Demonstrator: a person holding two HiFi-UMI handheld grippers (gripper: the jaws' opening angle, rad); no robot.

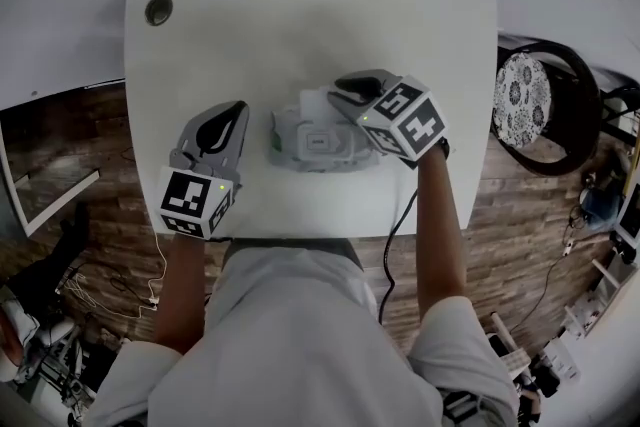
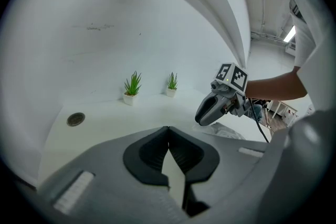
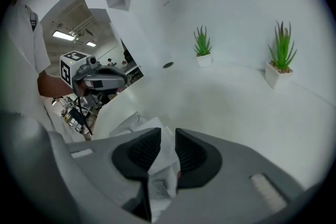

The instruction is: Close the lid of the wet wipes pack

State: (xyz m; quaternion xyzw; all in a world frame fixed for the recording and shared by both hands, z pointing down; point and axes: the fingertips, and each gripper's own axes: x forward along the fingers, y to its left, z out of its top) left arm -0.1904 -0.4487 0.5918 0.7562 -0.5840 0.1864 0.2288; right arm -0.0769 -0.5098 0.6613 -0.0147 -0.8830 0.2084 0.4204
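White and crinkled, the wet wipes pack point(image 1: 312, 143) lies at the middle of the table point(image 1: 300, 15), just right of the left gripper point(image 1: 232, 115). That gripper rests beside it, tips together and empty, probably waiting to steady it. The right gripper point(image 1: 345, 93) reaches over the pack's far right corner. Its jaws are drawn to a narrow slit with white pack material pinched between the pads, seemingly to work the lid point(image 1: 322, 141) down.
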